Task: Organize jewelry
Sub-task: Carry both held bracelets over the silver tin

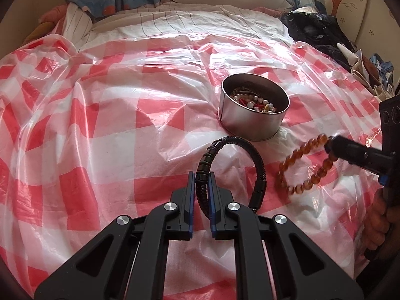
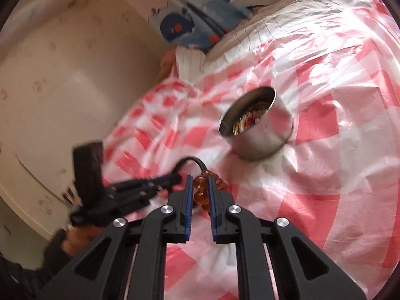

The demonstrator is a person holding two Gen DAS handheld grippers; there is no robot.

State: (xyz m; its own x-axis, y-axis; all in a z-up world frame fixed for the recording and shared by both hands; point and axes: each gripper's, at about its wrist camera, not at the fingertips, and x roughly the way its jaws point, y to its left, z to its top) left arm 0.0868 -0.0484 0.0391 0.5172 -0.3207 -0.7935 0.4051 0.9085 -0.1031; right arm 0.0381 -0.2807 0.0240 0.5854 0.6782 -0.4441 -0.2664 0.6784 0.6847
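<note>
- Jewelry: my left gripper has its jaws narrowed onto a black braided bracelet, held up off the bed; my right gripper has its jaws clamped on an amber bead bracelet.
- Both pieces hang just short of the metal tin, which I judge is their destination; it already holds pearls and red beads.
- Right wrist view is blurred; tin contents there are unreadable.
- My jaws hide most of the amber loop in that view.
</note>
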